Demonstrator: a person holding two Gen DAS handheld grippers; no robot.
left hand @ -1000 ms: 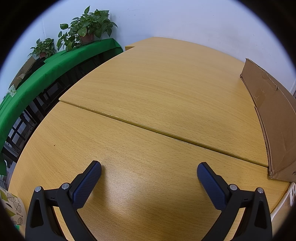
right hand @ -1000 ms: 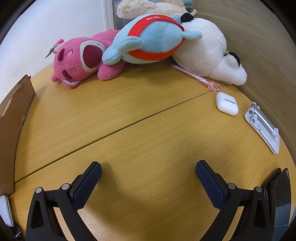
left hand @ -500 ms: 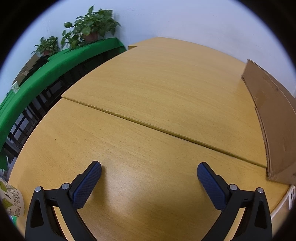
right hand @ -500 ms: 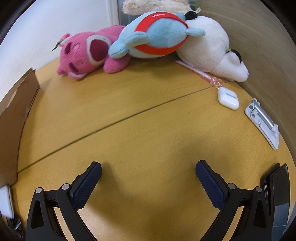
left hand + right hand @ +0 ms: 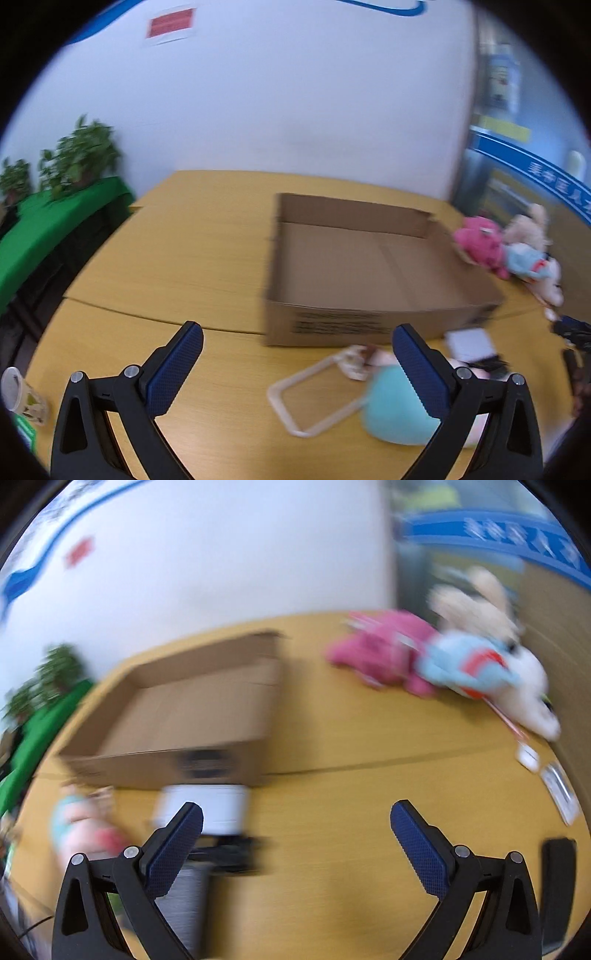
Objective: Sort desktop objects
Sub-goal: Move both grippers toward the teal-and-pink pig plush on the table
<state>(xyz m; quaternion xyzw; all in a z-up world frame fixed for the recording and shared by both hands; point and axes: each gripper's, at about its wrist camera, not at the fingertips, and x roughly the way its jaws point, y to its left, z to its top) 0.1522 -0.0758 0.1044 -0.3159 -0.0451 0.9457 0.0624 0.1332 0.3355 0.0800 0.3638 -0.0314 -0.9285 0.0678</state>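
An open, empty cardboard box [image 5: 373, 269] stands on the wooden table [image 5: 177, 258]; it also shows in the right wrist view [image 5: 192, 709]. In front of it lie a white phone case [image 5: 314, 398], a teal and pink soft thing [image 5: 395, 410] and a white box [image 5: 469, 341]. Pink, blue and white plush toys [image 5: 443, 664] lie at the back right. My left gripper [image 5: 295, 369] is open and empty above the table. My right gripper [image 5: 295, 849] is open and empty, raised above the table near the white box [image 5: 210, 806]. Both views are blurred.
A paper cup [image 5: 22, 398] stands at the table's left edge. Potted plants [image 5: 81, 155] sit on a green-covered shelf [image 5: 40, 236] at the left. A white earbud case [image 5: 528, 755], a white clip-like item [image 5: 559, 792] and a dark object [image 5: 557, 878] lie at the right.
Both grippers have lifted and pulled back from low over the table. The box interior and the items in front of it have come into view. Jaws stay open.
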